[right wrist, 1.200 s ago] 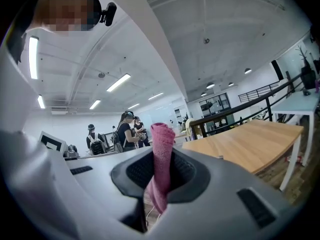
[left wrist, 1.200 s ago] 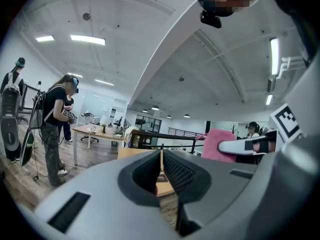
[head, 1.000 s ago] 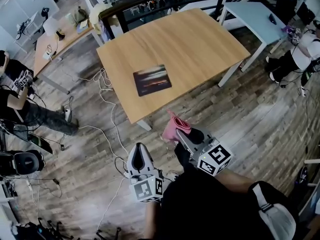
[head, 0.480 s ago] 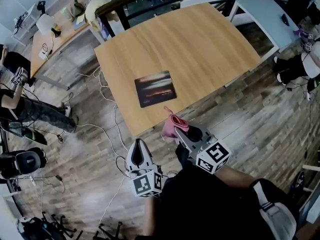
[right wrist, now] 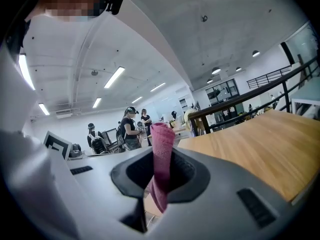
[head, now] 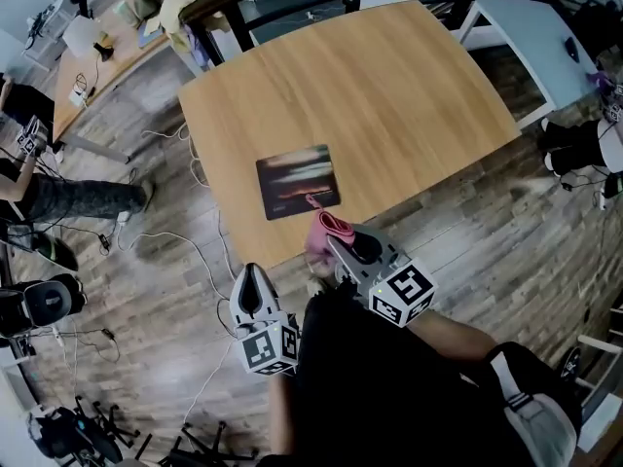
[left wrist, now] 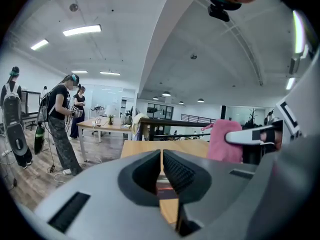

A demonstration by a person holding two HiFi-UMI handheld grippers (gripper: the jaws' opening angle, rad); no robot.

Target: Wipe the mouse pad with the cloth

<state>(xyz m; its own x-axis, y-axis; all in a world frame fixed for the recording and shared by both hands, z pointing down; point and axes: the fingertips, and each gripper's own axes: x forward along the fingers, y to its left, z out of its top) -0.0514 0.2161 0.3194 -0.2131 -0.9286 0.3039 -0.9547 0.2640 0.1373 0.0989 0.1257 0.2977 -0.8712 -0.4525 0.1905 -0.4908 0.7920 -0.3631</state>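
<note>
Jaws of the right gripper [right wrist: 161, 173] are clamped on the cloth [right wrist: 161, 149], by the pad [head: 297, 180].
The cloth is pinched as a narrow folded strip, its long axis upright between the jaws, with one end poking past the tips and the other hanging below. In the head view it is seen over the near edge of the table [head: 389, 86], pointing at the pad's near right corner; contact cannot be judged. The pad lies flat, long axis along that edge. The left gripper [head: 251, 278] is held off the table, jaws together on nothing.

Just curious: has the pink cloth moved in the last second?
Yes. The cloth went forward, from over the floor to the near edge of the mouse pad.
</note>
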